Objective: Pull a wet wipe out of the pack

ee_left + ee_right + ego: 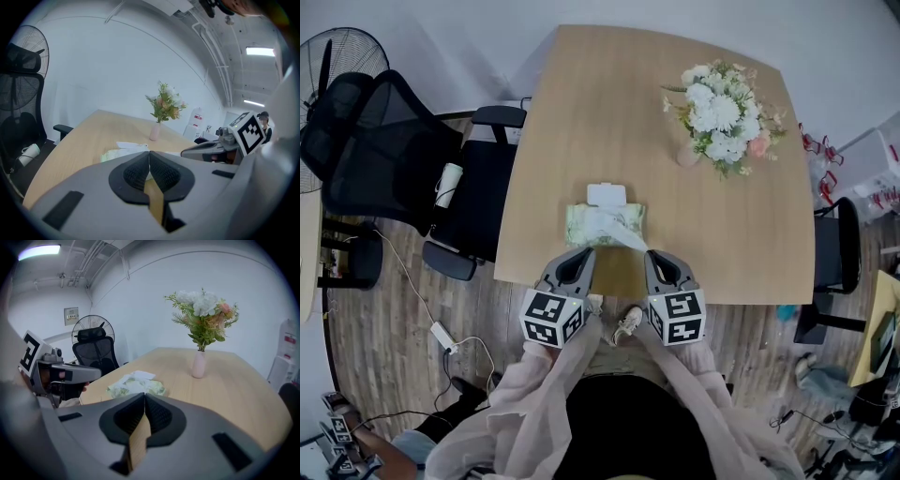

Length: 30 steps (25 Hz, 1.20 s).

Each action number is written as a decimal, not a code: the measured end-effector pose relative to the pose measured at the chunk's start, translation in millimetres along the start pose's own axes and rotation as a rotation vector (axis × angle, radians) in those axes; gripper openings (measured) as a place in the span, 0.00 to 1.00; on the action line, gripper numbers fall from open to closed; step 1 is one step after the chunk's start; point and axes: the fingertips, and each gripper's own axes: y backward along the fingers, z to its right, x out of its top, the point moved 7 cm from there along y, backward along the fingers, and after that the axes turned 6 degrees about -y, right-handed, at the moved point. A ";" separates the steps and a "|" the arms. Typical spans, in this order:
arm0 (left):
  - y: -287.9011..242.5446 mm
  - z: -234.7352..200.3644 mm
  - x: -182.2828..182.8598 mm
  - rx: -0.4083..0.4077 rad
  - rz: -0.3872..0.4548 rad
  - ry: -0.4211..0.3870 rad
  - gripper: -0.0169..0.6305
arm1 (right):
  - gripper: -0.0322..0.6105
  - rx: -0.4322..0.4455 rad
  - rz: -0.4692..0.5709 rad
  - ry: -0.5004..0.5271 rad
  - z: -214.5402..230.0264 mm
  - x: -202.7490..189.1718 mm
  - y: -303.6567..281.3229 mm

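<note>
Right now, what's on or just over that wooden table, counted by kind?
Wet wipe pack: 1
Wet wipe, partly pulled out: 1
Vase of flowers: 1
Hand-held grippers: 2 (left hand-held gripper, right hand-held gripper)
Total: 5

A vase of flowers [719,122] stands on the far right of the tabletop [581,112]. To the left are a black chair [403,159] and a fan [337,56]. A power strip [443,335] lies on the floor.
</note>
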 end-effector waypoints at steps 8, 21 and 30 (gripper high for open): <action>-1.5 -0.4 2.8 -0.003 -0.002 -0.008 0.05 | 0.07 -0.016 -0.003 -0.013 6.2 -1.4 4.2; -3.9 -0.4 8.1 -0.013 0.004 -0.016 0.05 | 0.07 -0.040 0.043 -0.018 12.8 14.4 17.3; -3.4 1.8 12.8 -0.022 0.017 -0.016 0.05 | 0.07 -0.076 0.098 0.015 18.2 31.4 33.2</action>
